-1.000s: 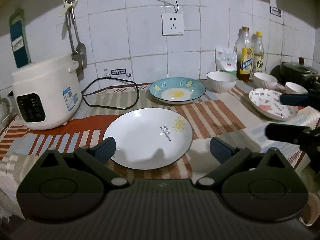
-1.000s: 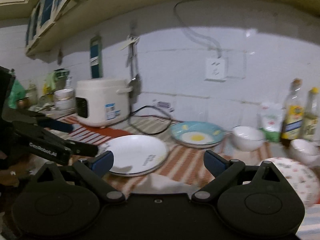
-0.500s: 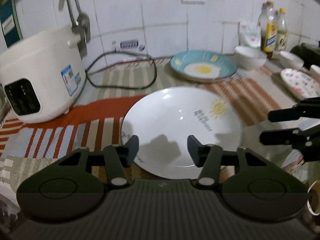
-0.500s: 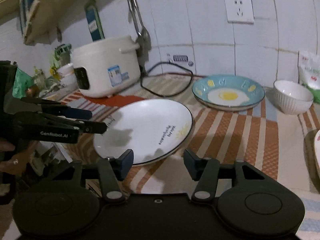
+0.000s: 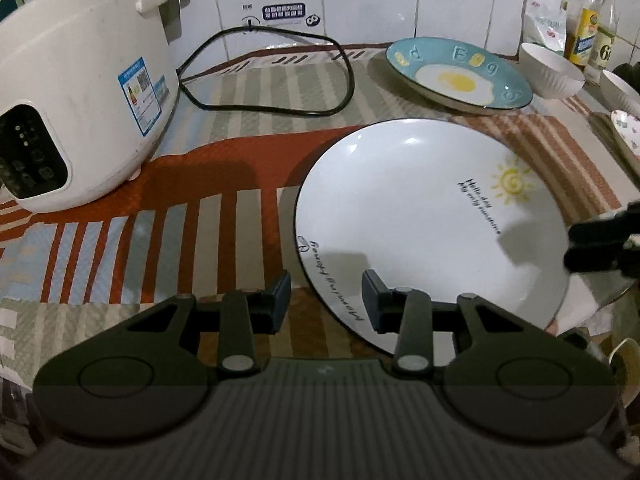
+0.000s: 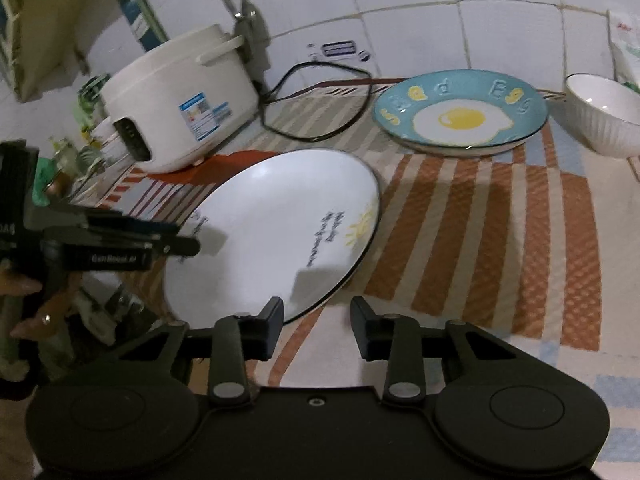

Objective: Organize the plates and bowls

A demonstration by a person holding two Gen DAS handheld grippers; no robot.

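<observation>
A large white plate with a sun drawing lies on the striped cloth; it also shows in the right wrist view. My left gripper is open, its jaws straddling the plate's near left rim. My right gripper is open at the plate's near right rim, and shows from the side in the left wrist view. A blue plate with a fried-egg pattern lies behind, also in the right wrist view. A white ribbed bowl stands to its right.
A white rice cooker stands at the left with its black cord looped on the cloth. Oil bottles and a white packet stand at the back right by the tiled wall. A flowered plate's edge shows at the far right.
Both grippers have come down and forward to the white plate's near rim, one on each side. Their jaws have narrowed from wide open over the second.
</observation>
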